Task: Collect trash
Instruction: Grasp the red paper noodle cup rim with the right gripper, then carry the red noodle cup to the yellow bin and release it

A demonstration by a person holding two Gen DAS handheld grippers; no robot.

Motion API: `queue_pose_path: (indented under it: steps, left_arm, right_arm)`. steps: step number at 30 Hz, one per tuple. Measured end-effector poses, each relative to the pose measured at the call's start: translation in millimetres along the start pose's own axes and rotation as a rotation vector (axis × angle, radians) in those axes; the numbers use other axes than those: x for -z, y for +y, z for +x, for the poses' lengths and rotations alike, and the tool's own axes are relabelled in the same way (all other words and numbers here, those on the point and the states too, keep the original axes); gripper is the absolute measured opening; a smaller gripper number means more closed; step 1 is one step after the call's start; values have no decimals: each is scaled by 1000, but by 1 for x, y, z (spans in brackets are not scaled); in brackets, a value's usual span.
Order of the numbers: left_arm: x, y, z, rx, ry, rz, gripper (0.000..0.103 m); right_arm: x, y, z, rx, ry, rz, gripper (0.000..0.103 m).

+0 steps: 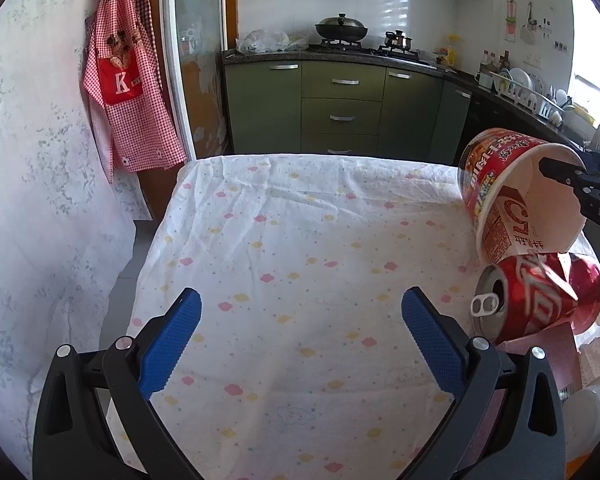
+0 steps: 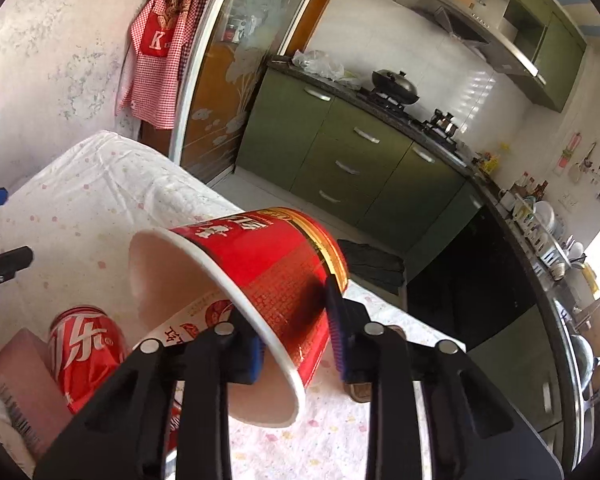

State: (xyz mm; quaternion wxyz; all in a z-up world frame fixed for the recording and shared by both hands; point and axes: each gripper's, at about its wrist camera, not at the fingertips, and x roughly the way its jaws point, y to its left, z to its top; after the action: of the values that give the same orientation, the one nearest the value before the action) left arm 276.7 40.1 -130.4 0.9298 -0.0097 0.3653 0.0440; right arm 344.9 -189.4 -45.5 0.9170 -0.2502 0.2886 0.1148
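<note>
My right gripper (image 2: 296,344) is shut on the wall of a red instant-noodle cup (image 2: 260,280), one finger inside its mouth and one outside. It holds the cup tilted above the table. The cup (image 1: 512,196) shows at the right of the left wrist view. A red cola can (image 1: 540,298) lies on its side below the cup and also shows in the right wrist view (image 2: 86,356). My left gripper (image 1: 300,320) is open and empty over the cloth-covered table (image 1: 300,220), left of the can.
A pink carton (image 1: 556,356) and a white bottle (image 1: 592,404) lie by the can at the table's right edge. The carton also shows in the right wrist view (image 2: 16,384). Green kitchen cabinets (image 1: 340,108) stand beyond the table. A red apron (image 1: 128,80) hangs on the left wall.
</note>
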Motion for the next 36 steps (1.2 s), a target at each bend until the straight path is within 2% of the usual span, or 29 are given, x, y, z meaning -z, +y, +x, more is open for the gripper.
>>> queue_pose_path:
  steps: [4,7,11,18,23,28,30,33,36]
  left_arm:
    - [1,-1,0,-2,0,2,99]
    - [0,-2,1,0,4,3,99]
    - [1,-6,1,-3,-1,15,99]
    - [2,-8,3,3,10,25,99]
    - [3,-11,4,3,12,35,99]
    - [3,-10,7,1,21,35,99]
    - [3,-10,8,0,26,36,99]
    - [4,-11,10,-2,26,43,99]
    - [4,-10,8,-4,16,43,99]
  right_arm:
    - [5,-5,-5,64,-116,9,7]
    - [7,-1,-22,177,-259,-37,5]
    - [11,7,-51,373,-470,-116,4]
    - [8,7,-71,598,-612,-181,4]
    - [-4,2,-71,686,-605,-220,4]
    - [-21,-13,-59,700,-544,-190,4]
    - [-27,-23,-52,671,-501,-145,4]
    - [-38,-45,-40,567,-420,-34,4]
    - [-35,-61,-34,458,-359,80,4]
